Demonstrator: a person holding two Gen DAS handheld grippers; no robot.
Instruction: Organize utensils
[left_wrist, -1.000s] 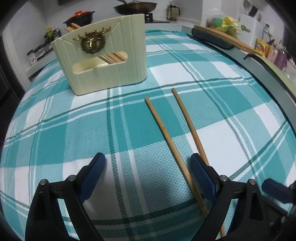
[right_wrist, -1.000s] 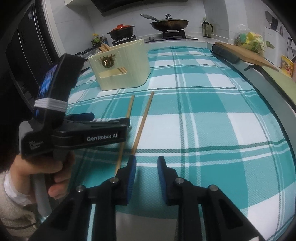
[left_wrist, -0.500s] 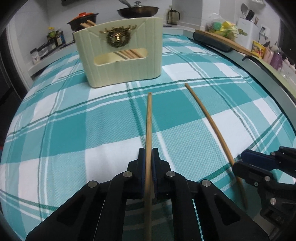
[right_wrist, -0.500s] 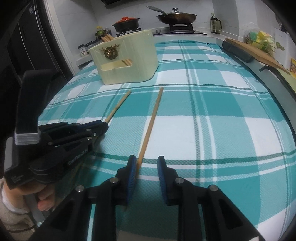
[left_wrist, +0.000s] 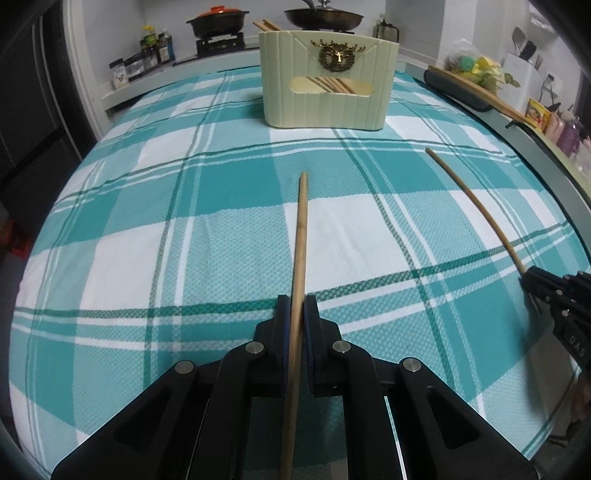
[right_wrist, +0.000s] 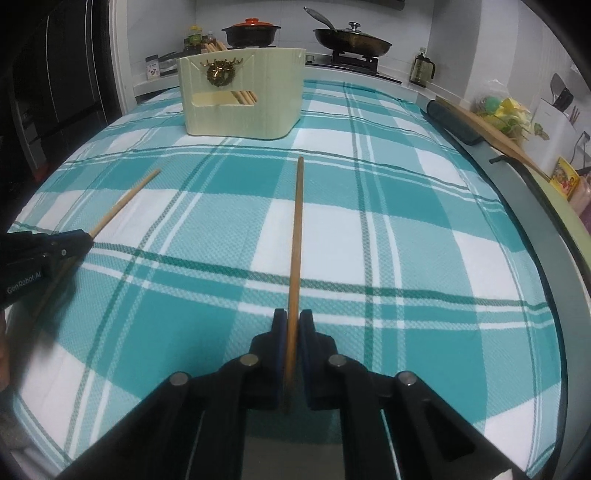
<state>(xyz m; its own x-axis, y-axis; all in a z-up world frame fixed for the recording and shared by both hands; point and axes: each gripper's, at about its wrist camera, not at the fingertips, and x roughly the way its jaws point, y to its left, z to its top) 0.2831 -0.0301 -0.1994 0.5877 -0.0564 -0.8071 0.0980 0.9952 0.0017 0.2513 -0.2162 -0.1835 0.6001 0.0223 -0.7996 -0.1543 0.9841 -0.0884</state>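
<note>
Both chopsticks gripped, neither stowed
Left tongs (left_wrist: 294, 314) and right tongs (right_wrist: 291, 328) each clamp one chopstick (left_wrist: 300, 236); holder (left_wrist: 328, 88) awaits.

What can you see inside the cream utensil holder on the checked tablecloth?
Wooden chopsticks lean inside the cream holder, seen through its front slot and poking above its rim. Its walls hide the rest of the inside.

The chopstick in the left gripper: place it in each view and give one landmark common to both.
Left wrist view: the chopstick runs up the centre, clamped in the left gripper.
Right wrist view: the same chopstick lies at the left edge, poking up-right out of the left gripper.
Shared landmark: the cream holder with the gold stag emblem.
</note>
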